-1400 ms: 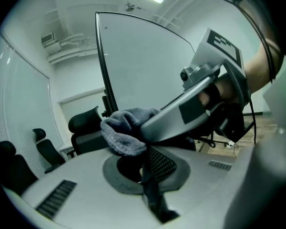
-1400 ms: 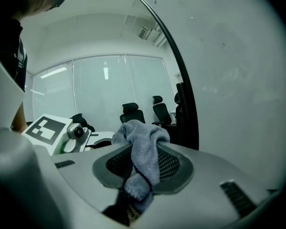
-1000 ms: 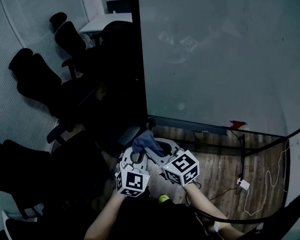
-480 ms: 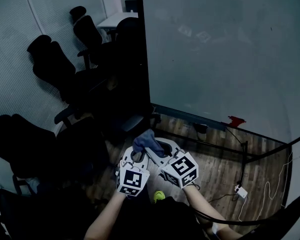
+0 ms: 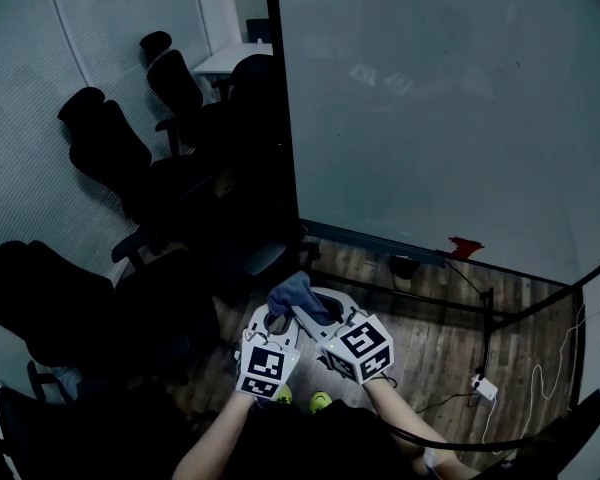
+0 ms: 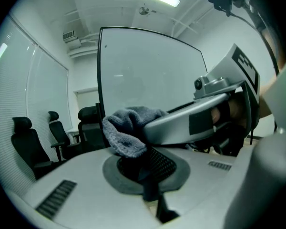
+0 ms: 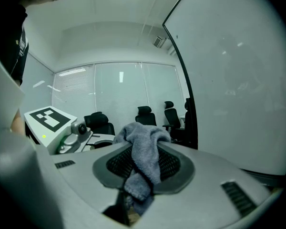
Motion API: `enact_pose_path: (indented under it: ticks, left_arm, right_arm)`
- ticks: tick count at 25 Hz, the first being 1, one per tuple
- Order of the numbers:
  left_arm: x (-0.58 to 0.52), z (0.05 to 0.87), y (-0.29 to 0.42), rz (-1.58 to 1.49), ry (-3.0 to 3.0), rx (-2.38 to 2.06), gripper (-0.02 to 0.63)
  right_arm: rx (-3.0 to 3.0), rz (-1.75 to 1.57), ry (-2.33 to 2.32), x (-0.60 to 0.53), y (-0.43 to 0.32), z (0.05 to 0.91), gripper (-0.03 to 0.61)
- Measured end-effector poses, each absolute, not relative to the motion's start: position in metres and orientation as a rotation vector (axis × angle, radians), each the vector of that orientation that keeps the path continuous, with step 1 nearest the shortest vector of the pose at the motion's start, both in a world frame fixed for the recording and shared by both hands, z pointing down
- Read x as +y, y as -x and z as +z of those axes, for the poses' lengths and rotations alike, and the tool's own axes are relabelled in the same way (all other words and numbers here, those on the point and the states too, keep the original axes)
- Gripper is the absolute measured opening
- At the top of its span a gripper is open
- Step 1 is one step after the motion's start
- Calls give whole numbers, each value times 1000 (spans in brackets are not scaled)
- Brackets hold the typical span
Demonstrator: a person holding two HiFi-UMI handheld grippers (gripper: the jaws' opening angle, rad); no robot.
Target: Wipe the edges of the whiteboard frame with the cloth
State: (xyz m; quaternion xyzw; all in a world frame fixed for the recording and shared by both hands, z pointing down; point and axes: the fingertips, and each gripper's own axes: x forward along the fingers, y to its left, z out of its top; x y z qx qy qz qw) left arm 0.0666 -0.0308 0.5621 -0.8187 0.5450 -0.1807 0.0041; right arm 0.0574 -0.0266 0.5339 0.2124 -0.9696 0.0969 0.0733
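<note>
A blue-grey cloth sits bunched between my two grippers, held low in front of me. My left gripper and right gripper meet tip to tip, both shut on the cloth. In the right gripper view the cloth hangs down into the seam of the jaws. In the left gripper view the cloth rests at the jaw tips, with the right gripper reaching in from the right. The whiteboard stands ahead, apart from the grippers. Its dark frame runs up the left side and along the bottom.
Several black office chairs crowd the left by a white table. A red object lies on the board's bottom ledge. A cable with a white plug lies on the wooden floor at right. The stand's bar crosses below the board.
Both grippers have stayed together with the cloth between them. The head view has shifted, so the chairs and the board's lower edge sit differently in it.
</note>
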Motion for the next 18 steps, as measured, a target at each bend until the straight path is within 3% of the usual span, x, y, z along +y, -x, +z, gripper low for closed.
enact_pose_path:
  ticks: [18]
  left_arm:
    - [-37,559,-78,-545,2613,1660,14]
  right_arm:
    - [-2902,275,-696,-33,-68,530,97]
